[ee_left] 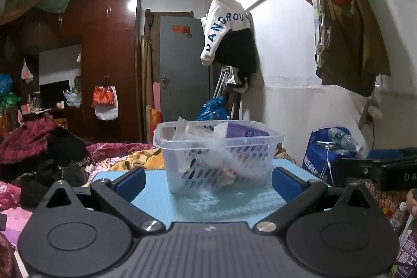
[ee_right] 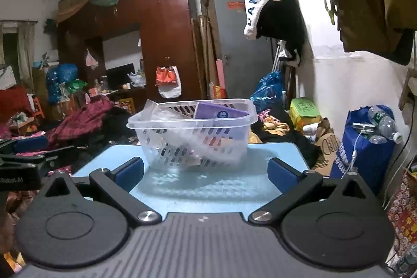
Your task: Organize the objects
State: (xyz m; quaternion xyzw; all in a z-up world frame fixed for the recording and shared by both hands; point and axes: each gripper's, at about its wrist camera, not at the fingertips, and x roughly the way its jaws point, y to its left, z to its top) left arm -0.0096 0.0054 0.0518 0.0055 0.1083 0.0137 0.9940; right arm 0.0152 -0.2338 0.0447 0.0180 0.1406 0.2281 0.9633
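Clear plastic basket point(ee_left: 217, 155) with slotted walls sits on the light blue table point(ee_left: 221, 205), toward its far middle, straight ahead of both cameras. Inside: a purple box point(ee_left: 246, 132) leaning at the right side, top edge poking above the rim; a clear plastic bag point(ee_left: 187, 128) sticking up at the left; crumpled clear wrap and some pinkish items at the bottom, too blurred through the slots to identify. Same basket point(ee_right: 192, 132) in the right wrist view, purple box point(ee_right: 220, 111) again on the right, table point(ee_right: 208, 186) under it.

Left gripper point(ee_left: 208, 177) has its jaws spread wide, nothing between them, blue pads well short of the basket. Right gripper point(ee_right: 206, 170) likewise spread and empty, just shy of the basket.

Blue bag point(ee_right: 365, 147) stands on the floor to the right of the table, holding a water bottle point(ee_right: 384, 123) and a white cable; rest of its contents hidden. Black body of the other gripper cuts into each view's edge, only partly visible. Basket's far wall is hidden behind contents.
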